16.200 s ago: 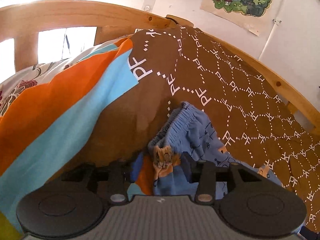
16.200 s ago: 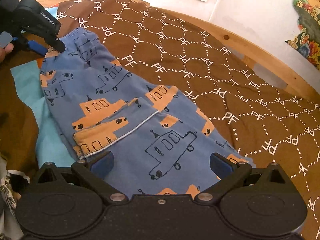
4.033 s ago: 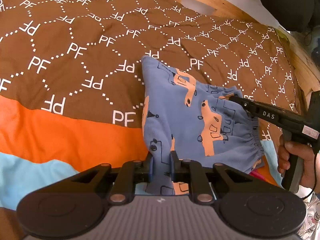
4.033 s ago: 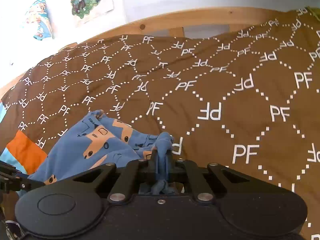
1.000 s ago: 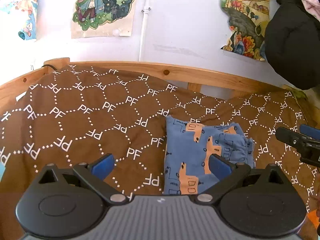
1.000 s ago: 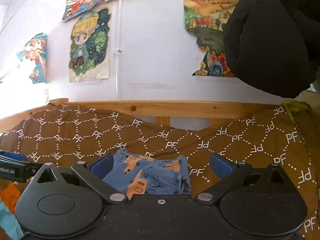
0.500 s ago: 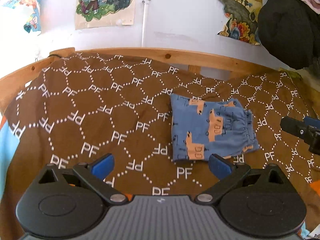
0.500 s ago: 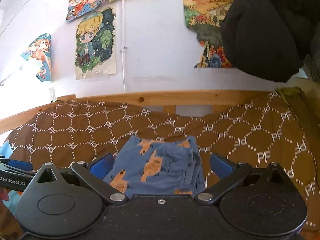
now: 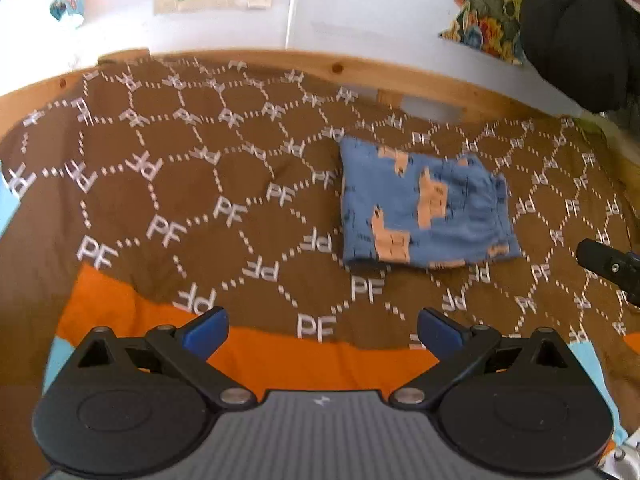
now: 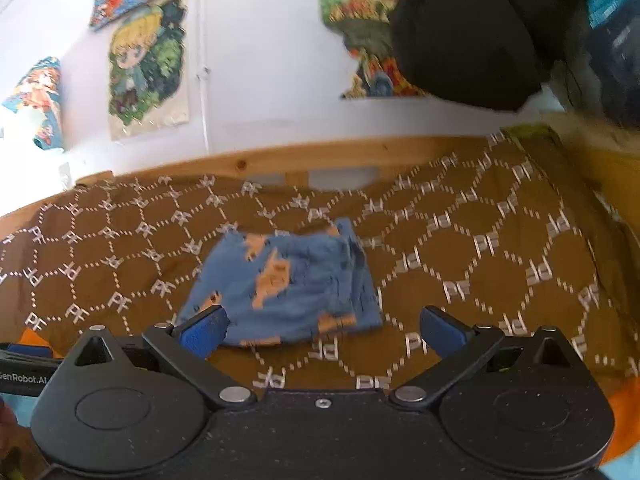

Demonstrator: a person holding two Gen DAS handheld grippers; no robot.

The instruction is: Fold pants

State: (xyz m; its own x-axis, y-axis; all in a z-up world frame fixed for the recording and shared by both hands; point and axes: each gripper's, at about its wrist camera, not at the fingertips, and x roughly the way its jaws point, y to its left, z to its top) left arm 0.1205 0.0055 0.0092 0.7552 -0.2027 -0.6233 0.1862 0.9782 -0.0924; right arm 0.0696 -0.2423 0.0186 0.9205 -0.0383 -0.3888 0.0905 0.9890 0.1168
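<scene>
Bedding is filling both views: you're looking across a brown quilt [image 9: 168,184] printed with white dotted hexagons and "PF" letters, an orange and light-blue band [image 9: 280,356] showing at its near edge, and a pale wooden bed rail [image 9: 424,80] running along the far side under a wall of cartoon posters [image 10: 148,68]. Lying on the quilt, well apart from both tools, are the soft blue cotton pants [image 9: 424,208] with orange vehicle prints, sitting as a compact, roughly square packet with the gathered waistband on the right edge. They're looking light, limp and non-slippery, so you'd be pinching stacked edges or a corner, likely all layers together. Your left gripper [image 9: 320,328] is hovering with jaws spread wide, holding nothing; your right gripper [image 10: 322,326] is equally wide and empty. Folding is looking finished.
</scene>
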